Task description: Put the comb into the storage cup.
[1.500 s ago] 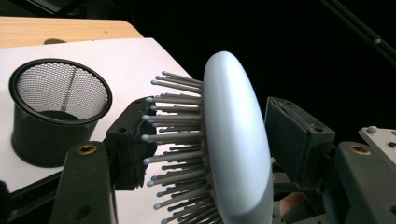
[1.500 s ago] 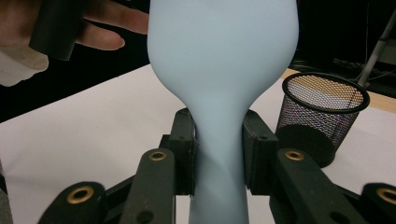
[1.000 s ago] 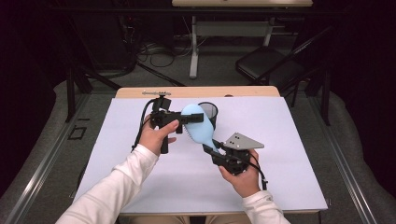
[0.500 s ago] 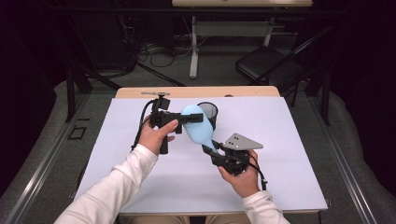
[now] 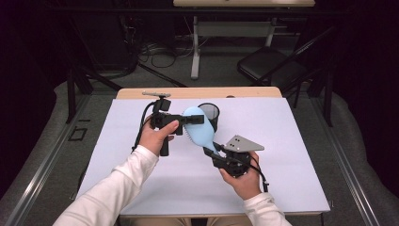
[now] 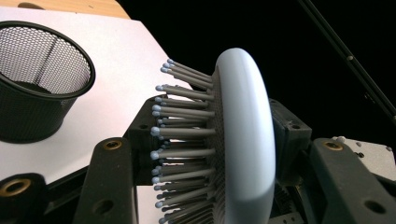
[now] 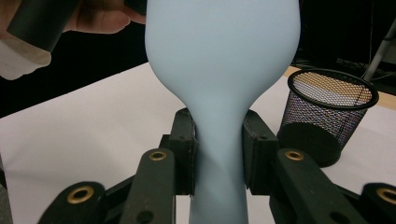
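Observation:
A light blue hairbrush point(image 5: 197, 131) hangs above the white table point(image 5: 291, 155), held between both grippers. My left gripper point(image 5: 193, 119) comes in from the left and is shut on the brush's oval head point(image 6: 245, 140). One pad sits among the grey bristles point(image 6: 182, 133) and the other against the smooth back. Its jaws have just been closing on the head. My right gripper point(image 5: 210, 153) reaches up from below and is shut on the brush's narrow handle point(image 7: 219, 154), with a pad on each side.
A black mesh cup point(image 5: 210, 113) stands upright just behind the brush, near the table's far edge point(image 7: 331, 116). A thin metal object point(image 5: 155, 93) lies on the wooden strip behind the table. A dark chair point(image 5: 268, 68) stands beyond the table.

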{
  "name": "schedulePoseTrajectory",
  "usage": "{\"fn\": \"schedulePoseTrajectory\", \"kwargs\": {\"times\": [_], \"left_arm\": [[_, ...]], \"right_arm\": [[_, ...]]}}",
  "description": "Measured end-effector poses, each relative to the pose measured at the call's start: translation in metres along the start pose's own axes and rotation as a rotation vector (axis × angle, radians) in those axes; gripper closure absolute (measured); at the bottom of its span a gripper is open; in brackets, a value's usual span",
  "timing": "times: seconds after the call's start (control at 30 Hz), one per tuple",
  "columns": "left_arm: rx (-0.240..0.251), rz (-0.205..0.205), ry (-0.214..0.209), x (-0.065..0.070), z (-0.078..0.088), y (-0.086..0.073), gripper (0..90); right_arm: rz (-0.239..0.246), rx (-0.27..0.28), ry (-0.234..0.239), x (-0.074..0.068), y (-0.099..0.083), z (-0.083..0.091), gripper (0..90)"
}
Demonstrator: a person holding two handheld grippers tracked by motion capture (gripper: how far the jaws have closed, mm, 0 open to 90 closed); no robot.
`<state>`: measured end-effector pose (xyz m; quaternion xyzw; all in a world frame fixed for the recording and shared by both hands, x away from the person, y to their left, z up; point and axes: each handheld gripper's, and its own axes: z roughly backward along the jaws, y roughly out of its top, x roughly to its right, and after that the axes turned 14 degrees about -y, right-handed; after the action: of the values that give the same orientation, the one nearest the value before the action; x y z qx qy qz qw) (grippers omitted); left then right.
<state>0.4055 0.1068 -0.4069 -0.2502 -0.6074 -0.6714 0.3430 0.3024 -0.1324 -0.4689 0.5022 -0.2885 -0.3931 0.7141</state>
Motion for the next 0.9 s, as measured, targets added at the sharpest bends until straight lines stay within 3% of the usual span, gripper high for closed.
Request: {"fn": "schedulePoseTrajectory", "kwargs": {"times": [0.57,0.9], "left_arm": [[0.002,0.082,0.007,0.0014,-0.0005,0.0021,49.5],[-0.011,0.099,0.029,0.0045,-0.0029,0.0051,49.9]], "right_arm": [[-0.011,0.001,0.006,0.0002,-0.0006,-0.0004,69.0],[-0.028,0.003,0.005,0.0009,-0.0014,-0.0004,68.8]]}}
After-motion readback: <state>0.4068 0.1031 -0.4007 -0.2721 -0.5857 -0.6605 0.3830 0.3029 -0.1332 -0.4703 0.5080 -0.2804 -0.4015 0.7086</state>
